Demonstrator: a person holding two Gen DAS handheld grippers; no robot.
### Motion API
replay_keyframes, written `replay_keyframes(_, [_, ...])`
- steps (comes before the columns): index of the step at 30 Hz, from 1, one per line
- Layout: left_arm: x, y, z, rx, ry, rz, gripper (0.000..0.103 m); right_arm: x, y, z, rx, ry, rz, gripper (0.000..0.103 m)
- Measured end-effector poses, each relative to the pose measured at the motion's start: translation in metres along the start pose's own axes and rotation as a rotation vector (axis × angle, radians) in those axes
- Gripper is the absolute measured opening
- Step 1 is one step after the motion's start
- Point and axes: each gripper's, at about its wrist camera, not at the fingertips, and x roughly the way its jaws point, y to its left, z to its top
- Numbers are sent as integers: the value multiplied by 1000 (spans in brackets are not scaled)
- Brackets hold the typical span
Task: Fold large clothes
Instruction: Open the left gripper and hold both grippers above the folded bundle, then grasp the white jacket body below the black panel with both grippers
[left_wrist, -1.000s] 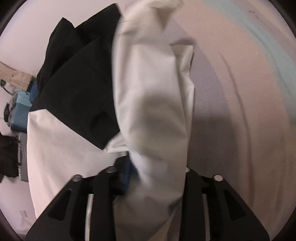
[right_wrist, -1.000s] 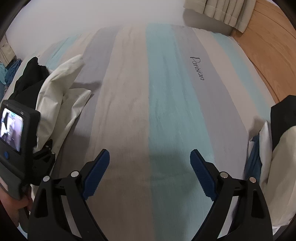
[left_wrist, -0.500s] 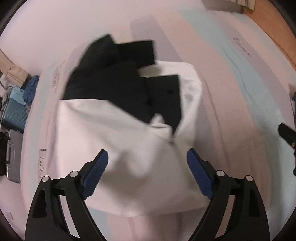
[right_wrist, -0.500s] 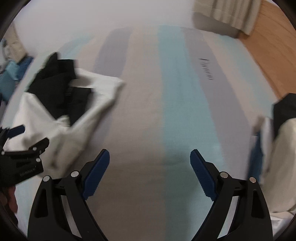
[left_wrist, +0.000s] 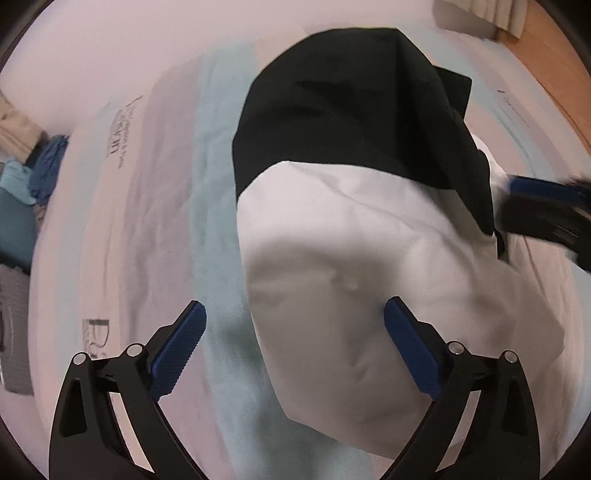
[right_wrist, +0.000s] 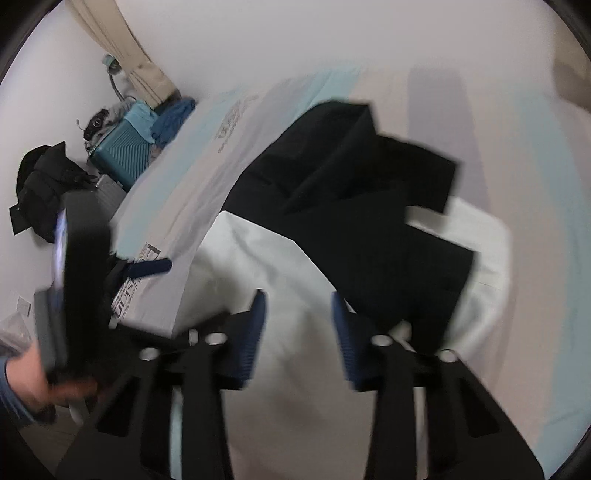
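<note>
A large white and black garment (left_wrist: 351, 266) lies crumpled on the striped bed sheet (left_wrist: 147, 221), its black part (right_wrist: 362, 206) toward the far end. My left gripper (left_wrist: 295, 343) hangs above the white part's near left edge, jaws still opening and nothing between them. My right gripper (right_wrist: 297, 332) hovers over the white part (right_wrist: 258, 258) with its jaws closing. White cloth shows in the gap, but I see no fold pinched by the pads. In the left wrist view, the right gripper (left_wrist: 546, 206) is a blur at the garment's right edge.
A teal suitcase (right_wrist: 122, 155), a black coat pile (right_wrist: 44, 184) and a beige curtain (right_wrist: 129, 55) stand by the wall beyond the bed's left side. Wooden floor (left_wrist: 554, 55) shows at the far right. A hand (right_wrist: 22, 384) holds the left gripper (right_wrist: 74, 277).
The left gripper let go of the white cloth, opened wide and drew back; the garment dropped onto the bed. The right gripper swung left from the bare sheet to the garment, jaws narrowing.
</note>
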Motion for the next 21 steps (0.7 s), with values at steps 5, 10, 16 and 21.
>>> replay_keyframes(5, [17,23,-8,-39,30,-81,98,41,-12,33,-12,29,-259,18])
replay_keyframes(10, [26,34,-10,-34,57,-129,98,49,-75,45,105,74,-413,19])
replay_keyframes(16, [9,51,16,22,58,-217,97,57,-113,32,103,125,-554,31])
replay_keyframes(21, [16,66,50,77,61,-346,97,35,-140,10,220,119,-424,72])
